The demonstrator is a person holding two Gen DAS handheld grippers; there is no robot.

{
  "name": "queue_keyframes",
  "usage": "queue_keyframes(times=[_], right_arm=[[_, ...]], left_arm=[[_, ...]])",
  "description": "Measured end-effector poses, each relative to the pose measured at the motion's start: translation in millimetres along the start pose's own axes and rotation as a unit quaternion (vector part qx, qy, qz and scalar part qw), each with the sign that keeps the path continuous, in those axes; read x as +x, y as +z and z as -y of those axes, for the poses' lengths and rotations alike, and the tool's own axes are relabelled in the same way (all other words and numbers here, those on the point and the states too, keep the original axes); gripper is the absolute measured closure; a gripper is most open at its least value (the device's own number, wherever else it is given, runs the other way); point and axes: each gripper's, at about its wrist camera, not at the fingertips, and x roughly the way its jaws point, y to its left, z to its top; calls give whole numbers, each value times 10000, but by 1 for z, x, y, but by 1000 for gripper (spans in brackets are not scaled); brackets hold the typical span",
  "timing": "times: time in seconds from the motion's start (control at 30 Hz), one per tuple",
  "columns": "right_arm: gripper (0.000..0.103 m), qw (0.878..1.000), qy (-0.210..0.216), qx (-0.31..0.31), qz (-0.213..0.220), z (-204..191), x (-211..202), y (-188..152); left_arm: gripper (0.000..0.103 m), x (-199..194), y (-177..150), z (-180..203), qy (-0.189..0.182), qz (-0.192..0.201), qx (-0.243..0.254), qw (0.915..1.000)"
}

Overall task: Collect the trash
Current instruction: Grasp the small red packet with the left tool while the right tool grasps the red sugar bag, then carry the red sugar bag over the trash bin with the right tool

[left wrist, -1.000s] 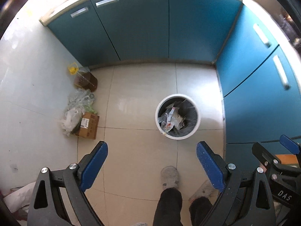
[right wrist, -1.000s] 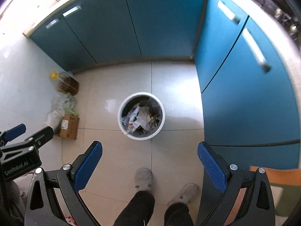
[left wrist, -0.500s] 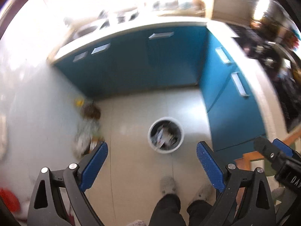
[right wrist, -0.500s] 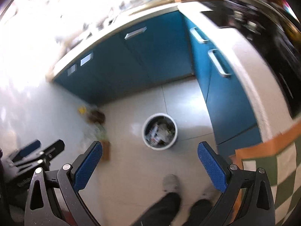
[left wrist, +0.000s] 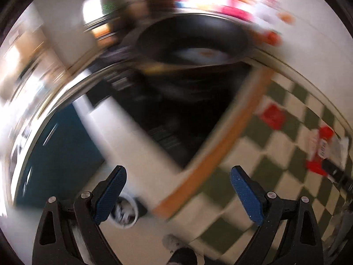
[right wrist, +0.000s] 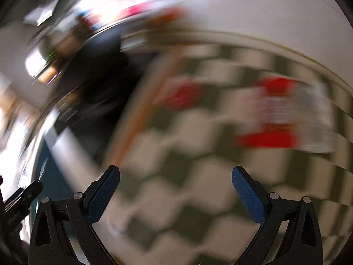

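Note:
Both views are blurred by motion. My left gripper (left wrist: 177,184) is open and empty, high above the floor. The white trash bin (left wrist: 125,213) with a black liner shows low at the left, behind my left finger. On a green-and-white checked tablecloth (left wrist: 275,176) lie red wrappers (left wrist: 272,116) and a red-and-white packet (left wrist: 321,150). My right gripper (right wrist: 175,183) is open and empty over the same cloth (right wrist: 176,176). Red trash pieces (right wrist: 183,95) and a red-and-white packet (right wrist: 278,121) lie ahead of it.
A black pan (left wrist: 192,39) sits on a dark stove (left wrist: 176,110) beside the table's orange edge (left wrist: 211,154). Blue cabinets (left wrist: 57,150) stand at the left. A grey slipper (left wrist: 174,241) shows at the bottom. The left gripper's body (right wrist: 19,196) shows in the right wrist view.
Both grippers have swung up and to the right, away from the floor and the bin, toward the stove and the checked table. Both stay open and empty.

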Motion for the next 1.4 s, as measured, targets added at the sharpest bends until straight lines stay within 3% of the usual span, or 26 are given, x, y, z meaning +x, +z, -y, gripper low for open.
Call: queue_keyframes(times=[0.1,0.2,0.23,0.4,0.47,0.53,0.57,0.63,0.7,0.73,0.77,0.97,1.17,1.4], right_arm=[[1,9952,-588,766,152,85,17,44],[1,9894,-945,1078,224,150,37,77],[1,9889,-980,1061,349,165,44,85],[1,9915,-1016,799,-135,189,87,114],[1,9921,-997,717,-247,190,99,117],[9,9922,-1016,677,-265,189,106,116],[19,9914,-1077,701,-263,188,108,114],[26,9908,-1159,695,-76,186,105,110],[64,9895,-1264,703,78,184,97,105],[72,9898,-1212,735,143,185,93,102],[88,9909,-1048,805,240,186,86,99],[97,9924,-655,734,740,176,33,84],[98,9914,-146,521,1193,137,-42,67],[99,9900,353,-348,1320,30,-89,27]], left_arm=[[7,43,44,77,-238,-147,783,9965],[7,82,72,129,-482,-382,1304,9895],[7,92,76,140,-556,-462,1441,9869],[8,143,94,185,-748,-892,2043,9720],[24,156,96,193,-803,-996,2159,9680],[84,164,96,194,-902,-1123,2155,9658],[84,165,96,192,-996,-1120,2060,9670],[94,163,94,188,-1130,-1114,2029,9663],[99,159,91,185,-1144,-1075,2058,9659],[100,155,89,182,-1164,-1038,2047,9663],[100,151,88,178,-1191,-1017,2006,9671],[101,107,76,125,-1501,-741,1404,9758],[102,49,34,51,-1706,-461,697,9818],[103,8,-18,-60,-1587,-217,-222,9868]])
